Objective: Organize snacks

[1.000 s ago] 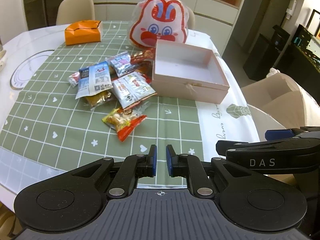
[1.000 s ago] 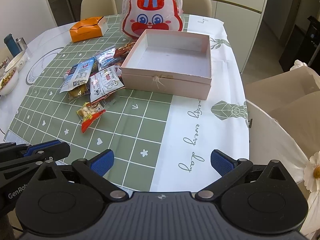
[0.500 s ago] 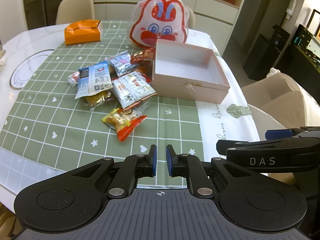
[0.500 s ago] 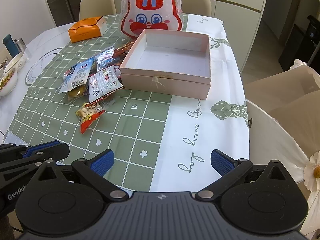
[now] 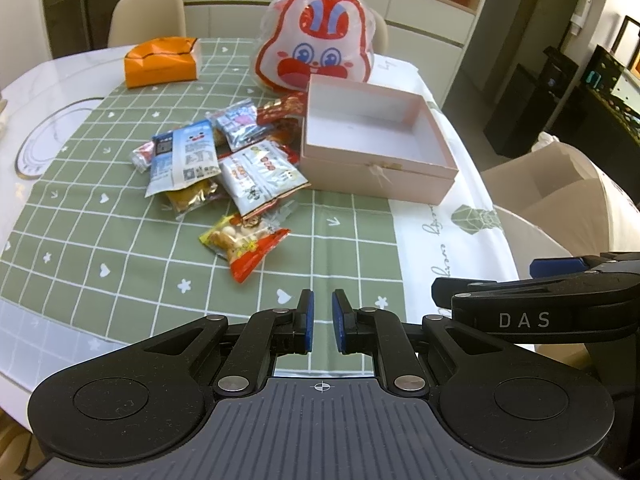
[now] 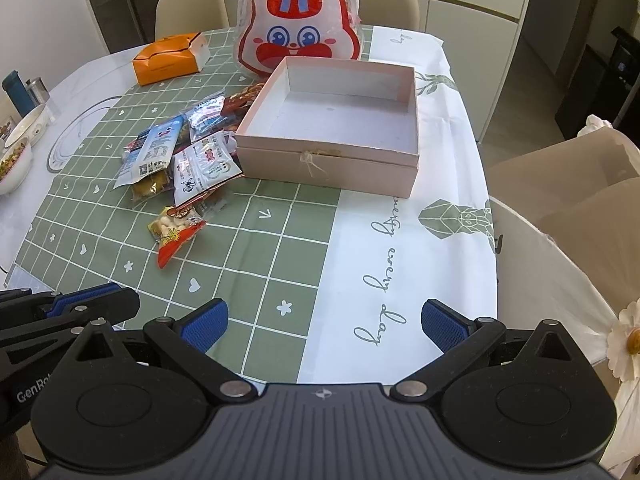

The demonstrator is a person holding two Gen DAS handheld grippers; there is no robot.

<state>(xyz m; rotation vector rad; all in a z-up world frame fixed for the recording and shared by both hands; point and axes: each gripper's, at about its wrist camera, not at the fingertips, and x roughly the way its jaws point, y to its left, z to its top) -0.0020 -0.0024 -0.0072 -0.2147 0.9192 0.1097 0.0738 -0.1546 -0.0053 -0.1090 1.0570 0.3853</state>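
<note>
An empty pink box (image 5: 376, 140) (image 6: 336, 128) stands open on the table. Left of it lies a pile of several snack packets (image 5: 224, 160) (image 6: 180, 156); a yellow and red packet (image 5: 244, 242) (image 6: 174, 234) lies nearest me. My left gripper (image 5: 322, 322) is nearly shut with nothing between its pads, above the table's near edge. My right gripper (image 6: 324, 324) is wide open and empty, near the table's front edge, well short of the box.
A rabbit-face bag (image 5: 316, 52) (image 6: 298, 32) stands behind the box. An orange box (image 5: 160, 62) (image 6: 172, 58) sits at the far left. Bowls (image 6: 16, 148) stand at the table's left edge. A cardboard box (image 5: 560, 184) is off the right side.
Both grippers have edged slightly forward toward the table. Their jaws have not changed.
</note>
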